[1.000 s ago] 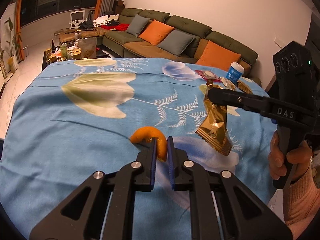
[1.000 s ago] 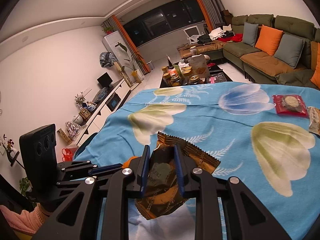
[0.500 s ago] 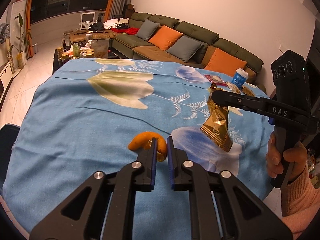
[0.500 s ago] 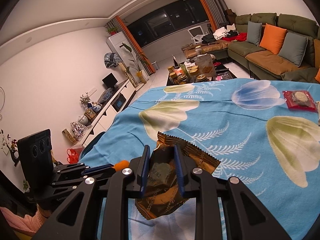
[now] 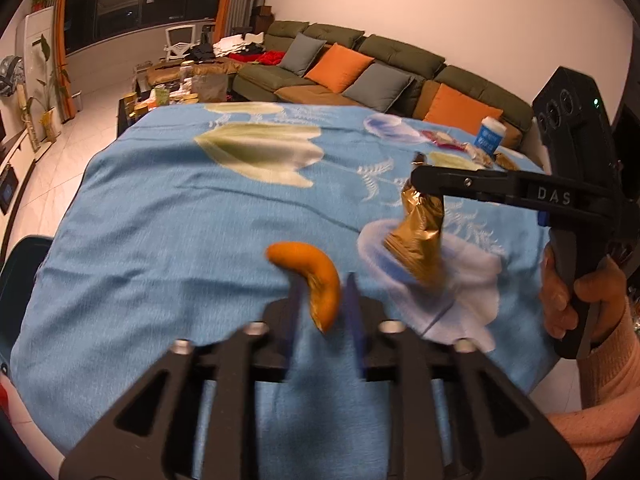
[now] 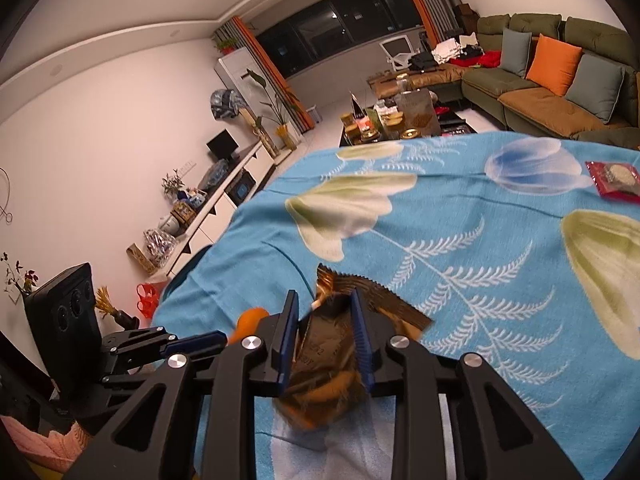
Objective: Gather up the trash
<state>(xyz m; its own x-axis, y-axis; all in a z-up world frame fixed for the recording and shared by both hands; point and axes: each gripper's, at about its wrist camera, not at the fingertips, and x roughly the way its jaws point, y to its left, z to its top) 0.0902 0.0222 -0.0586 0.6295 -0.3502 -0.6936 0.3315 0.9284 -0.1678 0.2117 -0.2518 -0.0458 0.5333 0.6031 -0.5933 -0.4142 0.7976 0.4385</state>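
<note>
Left gripper [image 5: 322,300]: jaws parted, orange peel [image 5: 310,280] between the blurred fingers, contact not determinable. Right gripper [image 6: 325,334]: jaws parted either side of gold wrapper [image 6: 324,356], wrapper dangling in the gap above the blue floral tablecloth [image 5: 168,216]; grip uncertain. Farther out on the cloth: red packet [image 6: 614,180], blue-and-white cup [image 5: 490,136], more wrappers just beside it.

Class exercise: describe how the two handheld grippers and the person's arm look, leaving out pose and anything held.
Both the left gripper and the right gripper are matte black, with angular cut-out frames, silver screws and blue ribbed finger pads. The right one bears white "DAS" lettering and a three-lens camera block. The sleeve is peach knit.
</note>
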